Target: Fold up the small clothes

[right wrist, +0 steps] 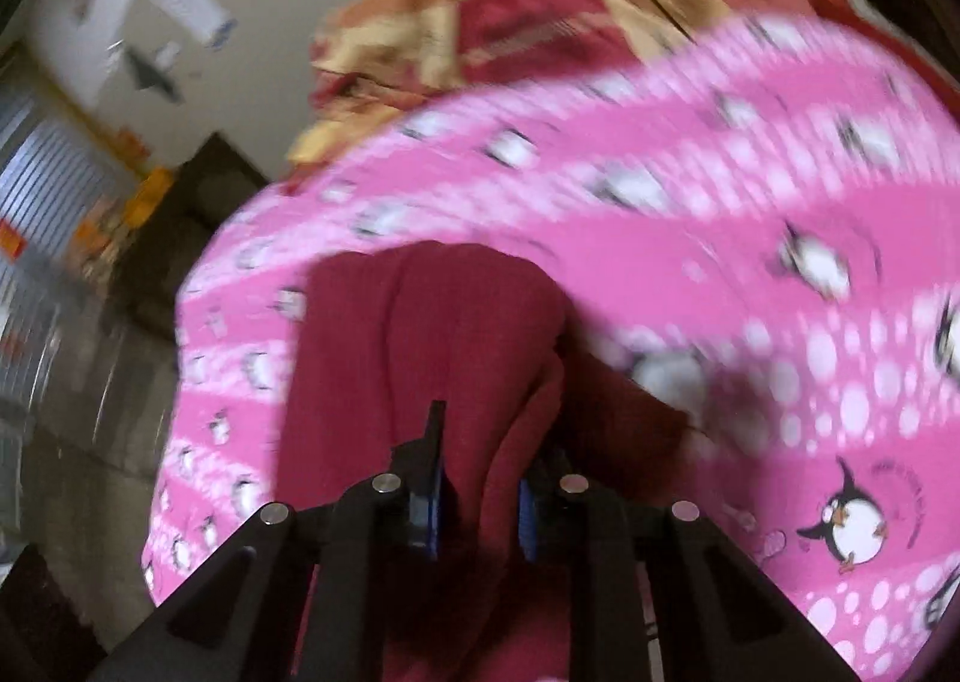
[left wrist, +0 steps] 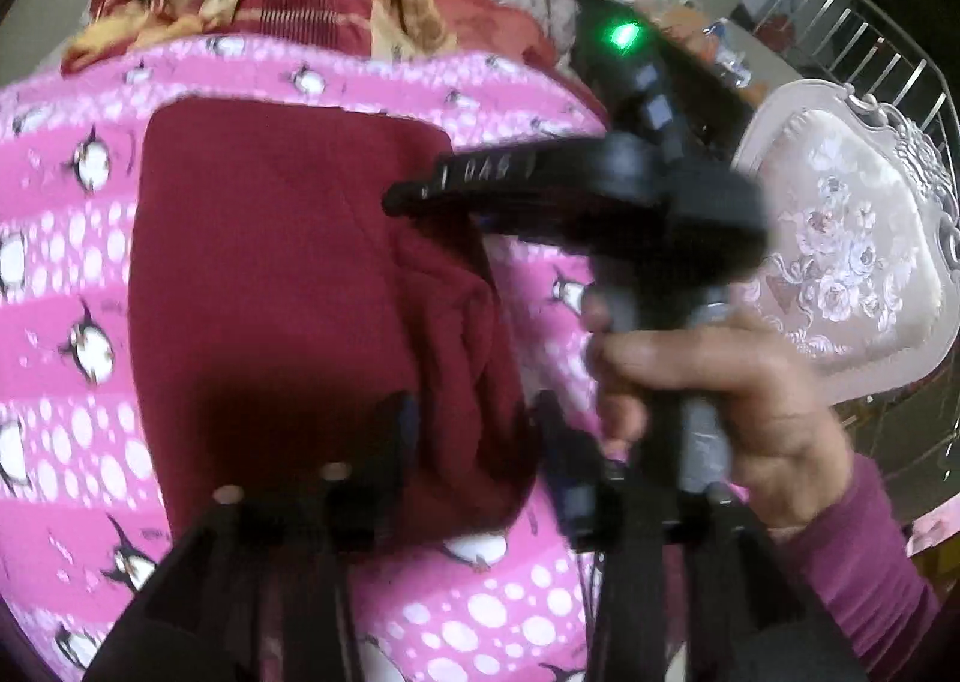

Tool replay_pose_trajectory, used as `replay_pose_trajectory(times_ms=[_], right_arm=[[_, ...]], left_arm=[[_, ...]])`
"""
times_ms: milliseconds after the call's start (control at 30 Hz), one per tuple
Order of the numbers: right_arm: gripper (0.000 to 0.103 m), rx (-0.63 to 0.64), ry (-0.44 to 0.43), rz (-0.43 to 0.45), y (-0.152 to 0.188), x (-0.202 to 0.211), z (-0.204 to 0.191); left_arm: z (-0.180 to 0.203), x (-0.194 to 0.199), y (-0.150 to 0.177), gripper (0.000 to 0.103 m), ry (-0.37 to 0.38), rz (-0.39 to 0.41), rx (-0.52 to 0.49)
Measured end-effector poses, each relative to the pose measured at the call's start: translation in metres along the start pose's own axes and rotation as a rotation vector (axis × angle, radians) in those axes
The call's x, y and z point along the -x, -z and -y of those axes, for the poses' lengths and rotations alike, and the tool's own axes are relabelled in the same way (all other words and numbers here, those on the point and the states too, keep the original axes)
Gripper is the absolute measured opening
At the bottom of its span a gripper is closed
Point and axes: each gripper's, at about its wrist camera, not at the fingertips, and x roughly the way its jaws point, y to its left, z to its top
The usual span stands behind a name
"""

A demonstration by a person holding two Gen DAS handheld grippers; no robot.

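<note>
Blanket point(left wrist: 72, 274): pink, penguin print, spread under everything.
Garment point(left wrist: 270, 292): dark red, lying partly folded on the blanket, flat at its left, bunched along its right edge.
Left gripper point(left wrist: 474, 442): jaws spread, low over the garment's near right part; cloth lies between them, but the pads do not press it.
Right gripper point(right wrist: 480, 493): jaws nearly together, pinching a ridge of the garment.
Hand point(left wrist: 720, 400): holds the right gripper's handle, purple sleeve behind.
Chair point(left wrist: 840, 250): floral, cream, at far right beyond the blanket.

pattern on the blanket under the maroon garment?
Pink blanket with white dots and penguins; clearest in left wrist view.
</note>
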Motion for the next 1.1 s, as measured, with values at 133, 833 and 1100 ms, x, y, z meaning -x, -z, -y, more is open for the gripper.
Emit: replay_pose_trajectory(times_ms=[133, 833, 1100], right_arm=[[0.036, -0.114, -0.086, 0.018, 0.006, 0.012, 0.017], [0.056, 0.084, 0.039, 0.066, 0.074, 0.069, -0.014], [0.056, 0.152, 0.102, 0.09, 0.027, 0.031, -0.038]], left_arm=[[-0.017, 0.04, 0.004, 0.064, -0.074, 0.069, -0.036], [-0.065, 0.01, 0.034, 0.069, -0.35, 0.034, -0.032], [-0.064, -0.001, 0.024, 0.071, -0.403, 0.04, -0.04]])
